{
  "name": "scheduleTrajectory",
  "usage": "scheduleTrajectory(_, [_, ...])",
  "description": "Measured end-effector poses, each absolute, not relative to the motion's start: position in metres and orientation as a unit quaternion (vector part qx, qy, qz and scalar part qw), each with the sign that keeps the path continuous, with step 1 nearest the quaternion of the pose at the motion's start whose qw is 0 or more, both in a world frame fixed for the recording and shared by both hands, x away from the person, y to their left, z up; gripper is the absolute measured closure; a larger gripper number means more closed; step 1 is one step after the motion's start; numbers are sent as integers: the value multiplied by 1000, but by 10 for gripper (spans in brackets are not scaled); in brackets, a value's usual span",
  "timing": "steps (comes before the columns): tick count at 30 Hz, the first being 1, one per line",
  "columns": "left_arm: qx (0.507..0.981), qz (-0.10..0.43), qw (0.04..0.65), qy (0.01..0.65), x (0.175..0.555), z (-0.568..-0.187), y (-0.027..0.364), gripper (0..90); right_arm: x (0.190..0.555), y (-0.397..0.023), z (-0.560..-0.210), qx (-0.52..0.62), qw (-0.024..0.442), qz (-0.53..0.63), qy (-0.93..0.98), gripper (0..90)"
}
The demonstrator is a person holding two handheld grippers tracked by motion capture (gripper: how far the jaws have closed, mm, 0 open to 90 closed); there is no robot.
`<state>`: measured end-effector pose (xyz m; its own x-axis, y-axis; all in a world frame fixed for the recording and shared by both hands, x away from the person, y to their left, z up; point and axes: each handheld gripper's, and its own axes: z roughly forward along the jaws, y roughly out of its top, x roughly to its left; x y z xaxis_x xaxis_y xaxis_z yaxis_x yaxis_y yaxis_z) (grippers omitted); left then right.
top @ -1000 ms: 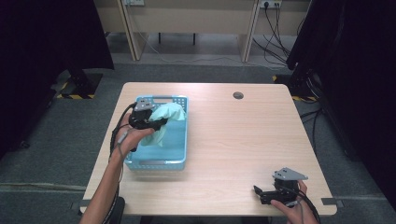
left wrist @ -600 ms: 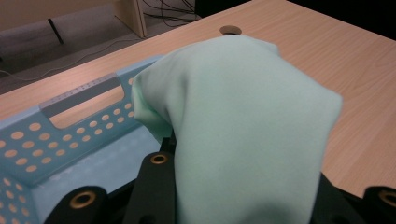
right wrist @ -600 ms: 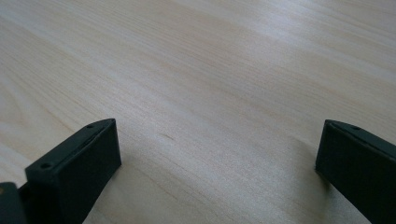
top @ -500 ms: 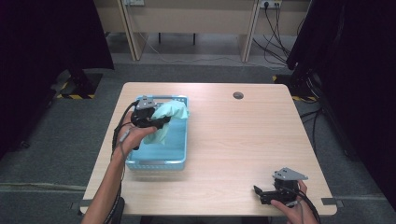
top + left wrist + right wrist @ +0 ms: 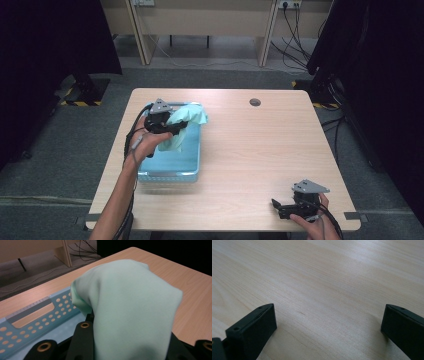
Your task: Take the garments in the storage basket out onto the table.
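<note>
Because the left gripper [image 5: 172,129] is clamped on the mint cloth [image 5: 187,120], it hangs over the blue basket [image 5: 167,172] at nine o'clock; the right gripper [image 5: 280,209], jaws apart and empty, rests at five o'clock.

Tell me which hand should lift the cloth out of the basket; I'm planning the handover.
Left. The left gripper is already shut on the green cloth above the blue basket. The right gripper sits open at the table's near right corner, far off.

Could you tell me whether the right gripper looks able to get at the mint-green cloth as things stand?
Probably yes: bare table lies between the open right gripper and the cloth, though the left gripper holds it over the blue basket.
</note>
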<state>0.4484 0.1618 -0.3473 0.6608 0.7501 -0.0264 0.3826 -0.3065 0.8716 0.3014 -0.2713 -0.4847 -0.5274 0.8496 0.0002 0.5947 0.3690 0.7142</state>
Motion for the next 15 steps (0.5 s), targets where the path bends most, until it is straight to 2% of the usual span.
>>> scheduleTrajectory(15, [794, 181, 474, 336, 454, -337, 132, 692, 301, -271, -485, 448, 189, 339, 806, 2])
